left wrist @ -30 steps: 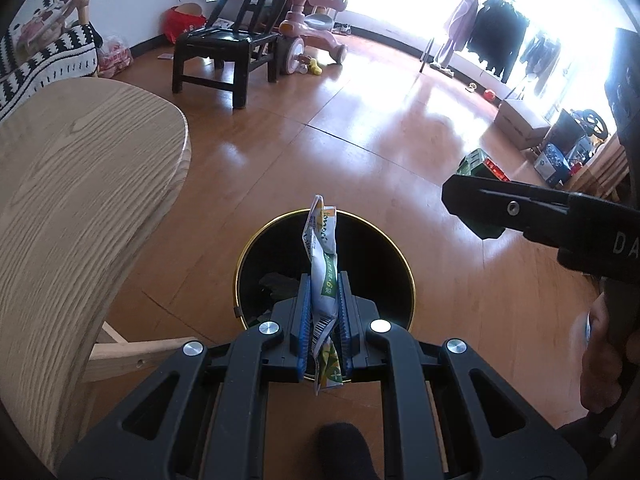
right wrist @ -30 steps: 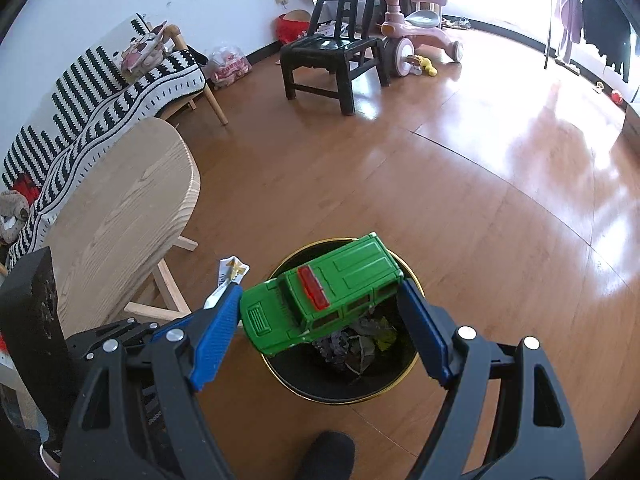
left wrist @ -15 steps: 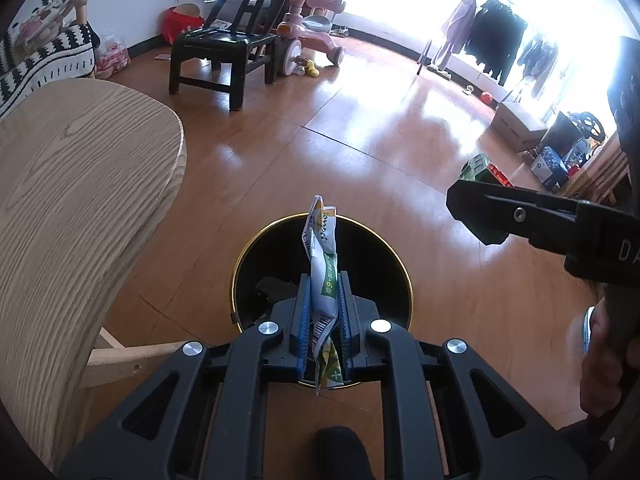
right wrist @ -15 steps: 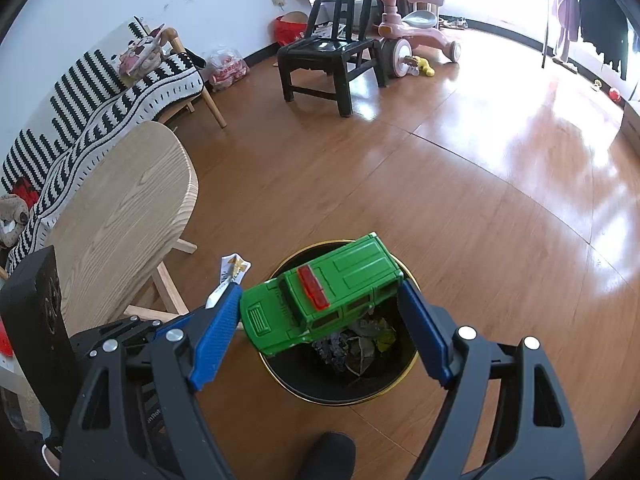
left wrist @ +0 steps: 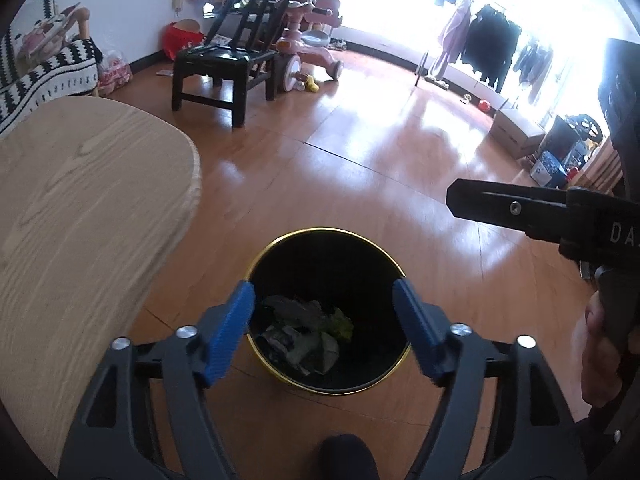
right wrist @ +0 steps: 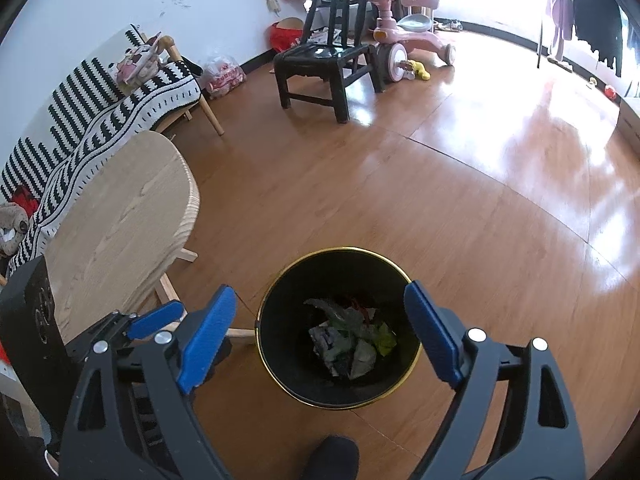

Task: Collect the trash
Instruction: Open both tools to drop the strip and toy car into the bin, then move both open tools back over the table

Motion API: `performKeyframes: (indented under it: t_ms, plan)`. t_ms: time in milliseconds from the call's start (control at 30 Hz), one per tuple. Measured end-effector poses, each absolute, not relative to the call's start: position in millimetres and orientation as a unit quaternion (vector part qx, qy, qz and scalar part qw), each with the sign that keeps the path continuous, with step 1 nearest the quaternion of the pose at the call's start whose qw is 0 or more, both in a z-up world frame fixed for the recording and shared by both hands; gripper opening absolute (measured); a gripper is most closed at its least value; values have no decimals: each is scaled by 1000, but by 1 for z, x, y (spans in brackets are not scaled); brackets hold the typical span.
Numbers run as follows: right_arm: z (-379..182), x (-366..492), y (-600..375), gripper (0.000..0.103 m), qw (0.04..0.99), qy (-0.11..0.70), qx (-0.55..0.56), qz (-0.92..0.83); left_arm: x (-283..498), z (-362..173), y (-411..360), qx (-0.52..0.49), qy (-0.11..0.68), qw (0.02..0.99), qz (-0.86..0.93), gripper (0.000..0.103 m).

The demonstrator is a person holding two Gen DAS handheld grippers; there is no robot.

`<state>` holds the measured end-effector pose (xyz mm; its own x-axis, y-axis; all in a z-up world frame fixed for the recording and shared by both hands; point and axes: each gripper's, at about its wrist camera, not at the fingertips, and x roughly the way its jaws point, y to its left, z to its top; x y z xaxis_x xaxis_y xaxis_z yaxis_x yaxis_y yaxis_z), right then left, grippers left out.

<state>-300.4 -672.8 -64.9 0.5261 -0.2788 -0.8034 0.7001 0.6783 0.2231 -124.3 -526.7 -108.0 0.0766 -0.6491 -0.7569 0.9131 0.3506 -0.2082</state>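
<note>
Both hovering right over the black bin [left wrist: 328,312] so anything let go drops straight in. Left tool [left wrist: 324,320] and right tool [right wrist: 320,332] opening wide, nothing between the jaws — crumpled trash [right wrist: 352,340] lying at the bottom. Left view alone catching a hand [left wrist: 600,344]; right view alone showing the counter [right wrist: 120,232] legs.

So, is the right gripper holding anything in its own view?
No, the right gripper has nothing between its opening jaws; only the bin shows below them.

The left tool [left wrist: 323,308] hangs above the black bin [left wrist: 280,248], jaws opening, nothing between them, crumpled trash [left wrist: 304,336] inside
</note>
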Motion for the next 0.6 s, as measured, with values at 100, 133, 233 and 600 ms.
performKeyframes:
  t_ms: [100, 133, 233, 600]
  plan:
    - [-56, -292, -664, 92, 838, 381, 260, -290, -116, -97, -512, 159, 398, 724, -540, 86]
    - [-51, -287, -658, 95, 842, 379, 255, -288, -112, -90, -503, 158, 393, 733, -532, 91]
    - [-40, -266, -640, 96, 852, 379, 235, -276, -96, -75, -474, 155, 383, 755, -509, 95]
    - [-13, -153, -536, 96, 889, 384, 174, -178, -13, -36, -321, 129, 368, 826, -407, 96]
